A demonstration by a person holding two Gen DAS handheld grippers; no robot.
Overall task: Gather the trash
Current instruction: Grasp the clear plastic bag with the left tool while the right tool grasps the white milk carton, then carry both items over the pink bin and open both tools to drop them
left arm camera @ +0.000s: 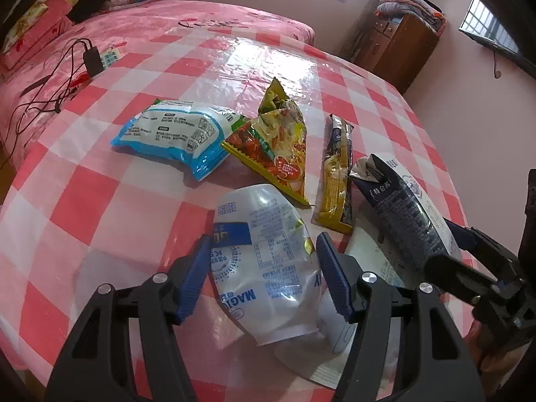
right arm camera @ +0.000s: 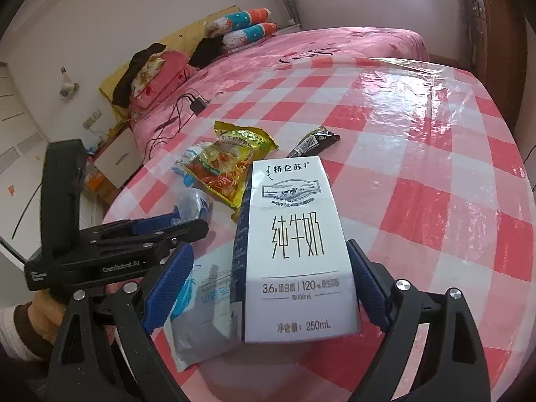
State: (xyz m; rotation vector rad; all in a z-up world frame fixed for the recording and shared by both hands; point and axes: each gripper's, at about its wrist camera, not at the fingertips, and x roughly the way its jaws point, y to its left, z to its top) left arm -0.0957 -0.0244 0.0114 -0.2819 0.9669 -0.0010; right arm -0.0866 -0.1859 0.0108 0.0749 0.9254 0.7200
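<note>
A crushed white plastic cup [left arm camera: 264, 261] with blue print lies on the checked tablecloth [left arm camera: 100, 201]. My left gripper [left arm camera: 263, 238] is shut on it, a blue pad against each side. A white and dark blue milk carton [right arm camera: 294, 251] stands between the fingers of my right gripper [right arm camera: 268, 246]. The right pad is at the carton's edge, while the left pad [right arm camera: 171, 288] stands well clear of it, so the gripper is open. The left wrist view shows the carton [left arm camera: 402, 207] tilted at the right, with the right gripper [left arm camera: 459, 251] at its lower end.
A blue and white snack bag [left arm camera: 174, 134], a yellow and red wrapper [left arm camera: 278, 147] and a dark and yellow wrapper [left arm camera: 338, 174] lie mid-table. A flat white pouch [right arm camera: 204, 301] lies under the carton. Beyond stand a pink bed [left arm camera: 201, 16] with cables [left arm camera: 50, 77] and a wooden cabinet [left arm camera: 402, 40].
</note>
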